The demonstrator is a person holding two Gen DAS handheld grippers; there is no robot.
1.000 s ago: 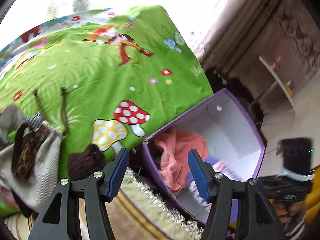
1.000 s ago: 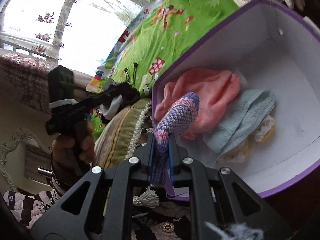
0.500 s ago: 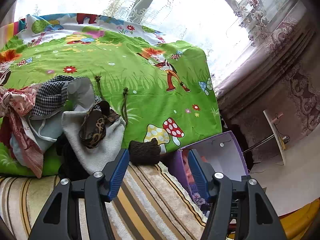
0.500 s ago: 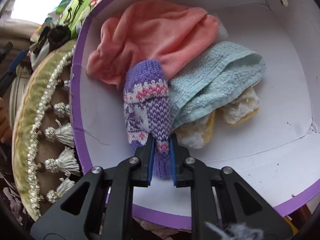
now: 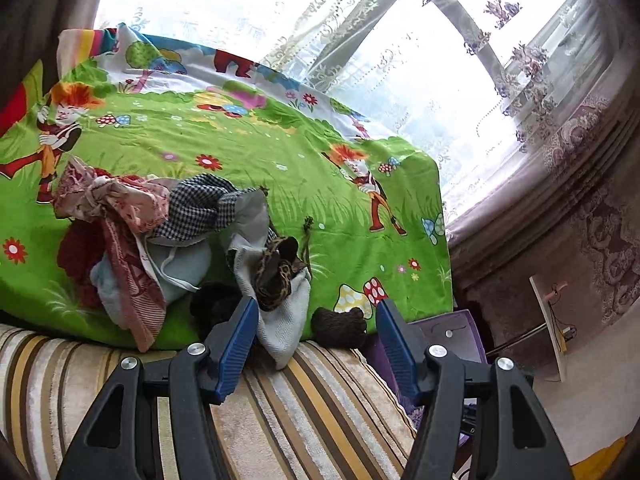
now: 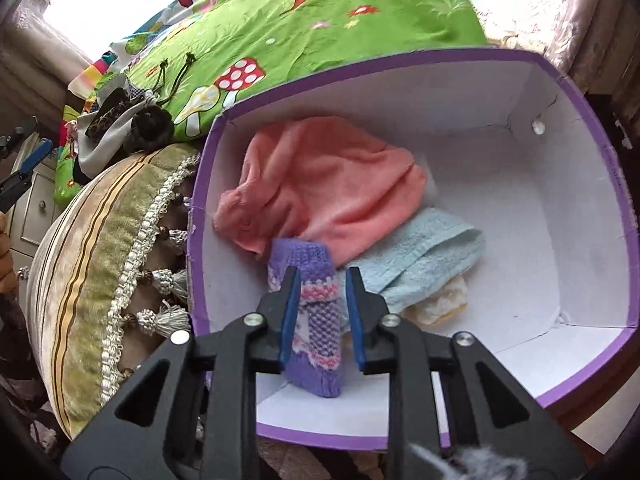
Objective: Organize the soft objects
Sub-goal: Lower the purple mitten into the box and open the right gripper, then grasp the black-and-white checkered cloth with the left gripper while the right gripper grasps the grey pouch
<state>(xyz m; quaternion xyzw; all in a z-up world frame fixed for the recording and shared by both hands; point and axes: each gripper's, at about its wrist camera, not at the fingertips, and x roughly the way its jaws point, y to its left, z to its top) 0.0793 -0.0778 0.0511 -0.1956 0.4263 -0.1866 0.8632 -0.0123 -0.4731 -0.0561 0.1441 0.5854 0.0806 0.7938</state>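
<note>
The right gripper [image 6: 320, 312] points steeply down into the purple box [image 6: 600, 152], its jaws opening around the purple knitted sock [image 6: 316, 320]. The sock lies between the fingers [image 6: 290, 312]; the left one is against the knit, the right one stands just clear of it. The left gripper [image 5: 314, 344] tilts down over the striped cushion [image 5: 312, 420], its fingers wide with nothing between them, aimed toward the edge of the bed.

The green cartoon bedsheet [image 5: 248, 148] covers the bed and carries a heap of clothes [image 5: 132, 224] to the left of that gripper: red-patterned, checked, pale blue and grey pieces piled together, with a leopard-print band [image 5: 276, 272] on the grey cloth. A dark brown knitted piece [image 5: 338, 326] sits alone at the sheet's edge, just beyond the left gripper's fingertips. The cushion with its tassel fringe [image 6: 160, 280] presses against the box's left wall.

Inside the box lie four soft things: one pink towel [image 6: 332, 196], one light blue towel [image 6: 424, 256] overlapping it, one cream and yellow piece [image 6: 444, 300] under the blue towel, and the sock at the front, its toe end touching the pink towel.
</note>
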